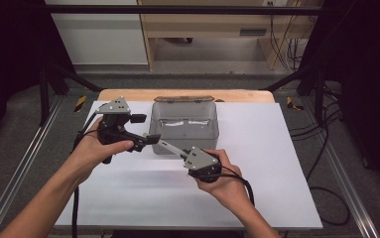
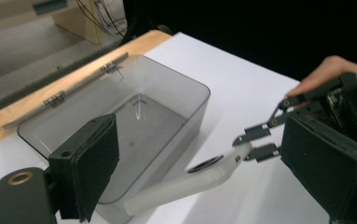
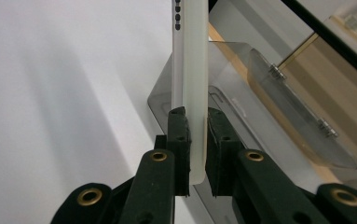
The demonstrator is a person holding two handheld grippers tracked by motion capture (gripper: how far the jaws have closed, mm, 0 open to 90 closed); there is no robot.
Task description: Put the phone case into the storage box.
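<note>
While the right gripper's (image 3: pixel 195 149) fingers clamp the white handle (image 3: pixel 191 70), the left gripper's (image 2: pixel 213 172) fingers stand apart around it.

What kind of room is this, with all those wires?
Probably a lab or workshop set up for recording. A white table stands inside a black metal frame, loose cables trail over the floor, and plain wooden furniture stands behind.

Box (image 1: pixel 185 126) at table (image 1: pixel 277 163) back centre; white bar (image 1: pixel 170 147) just before it, between both grippers
</note>
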